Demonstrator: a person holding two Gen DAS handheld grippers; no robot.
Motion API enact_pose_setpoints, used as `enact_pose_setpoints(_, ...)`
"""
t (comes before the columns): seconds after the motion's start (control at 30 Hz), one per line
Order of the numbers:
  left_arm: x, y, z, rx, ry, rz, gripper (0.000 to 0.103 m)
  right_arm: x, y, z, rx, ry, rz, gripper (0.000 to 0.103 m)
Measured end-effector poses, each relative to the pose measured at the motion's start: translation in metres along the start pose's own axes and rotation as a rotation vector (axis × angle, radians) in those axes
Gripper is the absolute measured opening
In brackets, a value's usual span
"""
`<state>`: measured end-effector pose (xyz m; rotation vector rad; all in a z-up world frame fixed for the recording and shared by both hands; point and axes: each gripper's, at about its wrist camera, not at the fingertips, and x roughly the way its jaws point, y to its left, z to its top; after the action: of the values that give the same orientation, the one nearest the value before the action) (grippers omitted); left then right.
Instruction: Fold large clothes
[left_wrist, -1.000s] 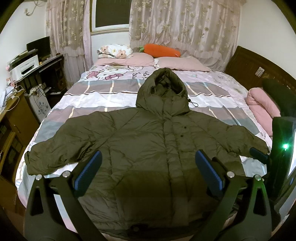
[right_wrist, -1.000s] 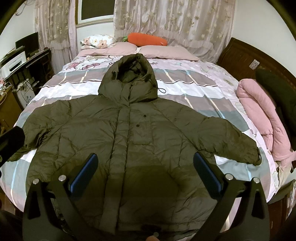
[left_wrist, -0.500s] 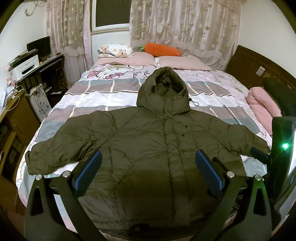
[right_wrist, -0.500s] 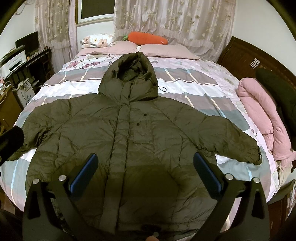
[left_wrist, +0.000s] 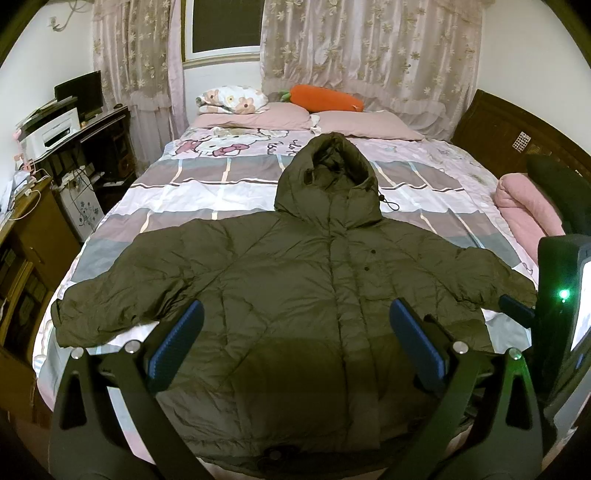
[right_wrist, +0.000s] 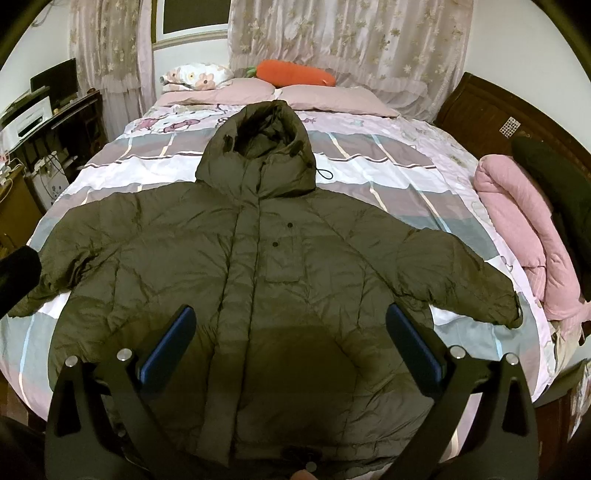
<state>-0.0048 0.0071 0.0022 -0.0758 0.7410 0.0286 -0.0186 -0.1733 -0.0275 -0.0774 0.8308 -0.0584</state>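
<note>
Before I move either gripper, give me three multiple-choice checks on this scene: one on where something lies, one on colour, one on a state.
1. Where does the orange carrot plush lie?
A. on the pink pillows at the head of the bed
B. on the jacket's hood
C. on the desk

2. What colour is the puffer jacket?
A. pink
B. olive green
C. white

3. How does the jacket lie?
A. folded in half
B. rolled up
C. spread flat, front up, both sleeves out

Answers:
1. A: the plush rests across the pink pillows, beyond the hood.
2. B: the whole shell reads olive green against the striped bedcover.
3. C: both cuffs reach out to the sides, and the left gripper and right gripper are open, holding nothing.
</note>
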Motion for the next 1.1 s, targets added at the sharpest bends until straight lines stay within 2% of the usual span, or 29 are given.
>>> enact_pose_setpoints(1.1, 0.0021, -0.0008, 0.0009, 0.001, 0.003, 0.002, 0.101, 0.0045, 0.002, -0.0005, -0.004, 0.018, 0.004, 0.102)
